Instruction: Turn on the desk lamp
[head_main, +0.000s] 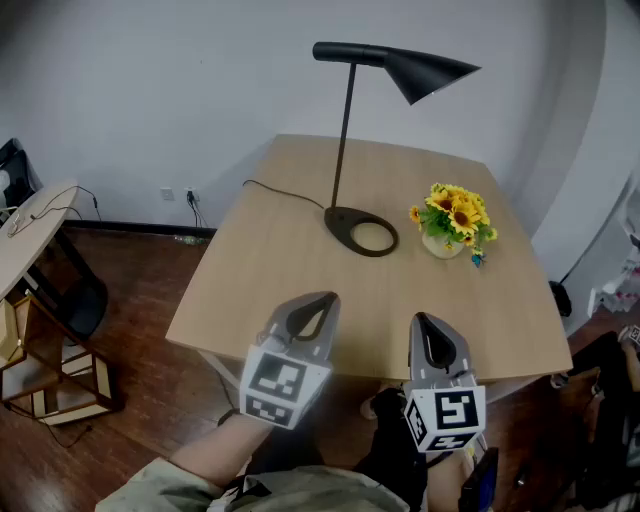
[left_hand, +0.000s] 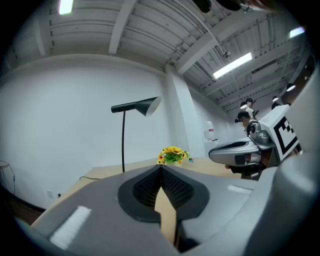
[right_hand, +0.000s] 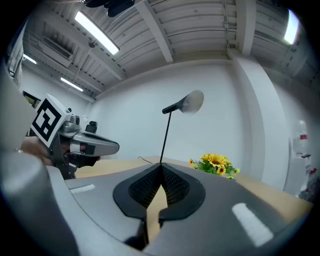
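A black desk lamp (head_main: 352, 130) stands on the far middle of the wooden table (head_main: 270, 270), with a ring-shaped base (head_main: 362, 233), a thin stem and a cone shade pointing right; its bulb looks dark. It also shows in the left gripper view as the lamp (left_hand: 134, 107) and in the right gripper view as the lamp (right_hand: 181, 105). My left gripper (head_main: 312, 304) and right gripper (head_main: 424, 322) hover side by side over the table's near edge, well short of the lamp. Both are shut with nothing between the jaws.
A small pot of yellow sunflowers (head_main: 452, 222) sits right of the lamp base. The lamp's black cord (head_main: 280, 192) runs off the table's left side toward a wall socket. A side table and wire stand (head_main: 40, 330) are on the floor at left.
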